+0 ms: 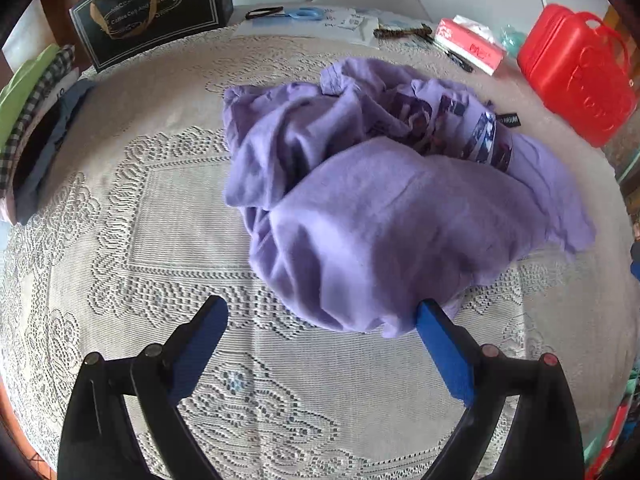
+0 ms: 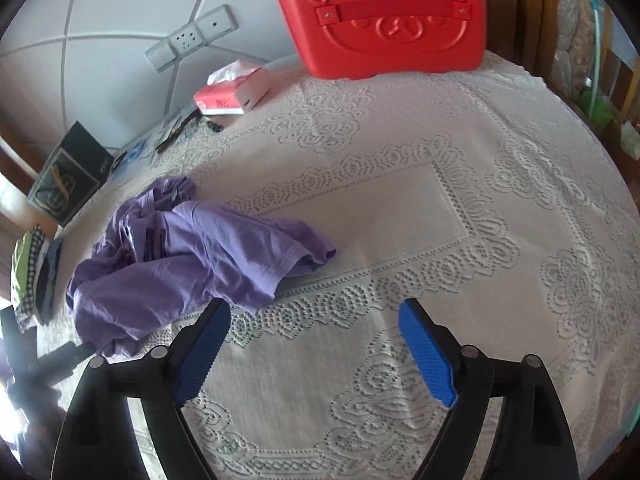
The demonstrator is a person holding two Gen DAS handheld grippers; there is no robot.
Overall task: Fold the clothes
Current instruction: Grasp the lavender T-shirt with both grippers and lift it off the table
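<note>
One crumpled purple shirt [image 1: 360, 200] at table centre on the lace tablecloth [image 1: 140, 220], left gripper [image 1: 320, 320] spread wide, empty, right fingertip at its hem, right gripper [image 2: 316, 320] spread wide over bare lace, red case [image 2: 380, 16] closed at twelve o'clock, tissue box [image 2: 236, 92] at eleven, tissue poking out.

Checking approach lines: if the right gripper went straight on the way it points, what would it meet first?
Probably the bare lace tablecloth: the right gripper stands open over it, with the crumpled purple T-shirt off to one side.
</note>
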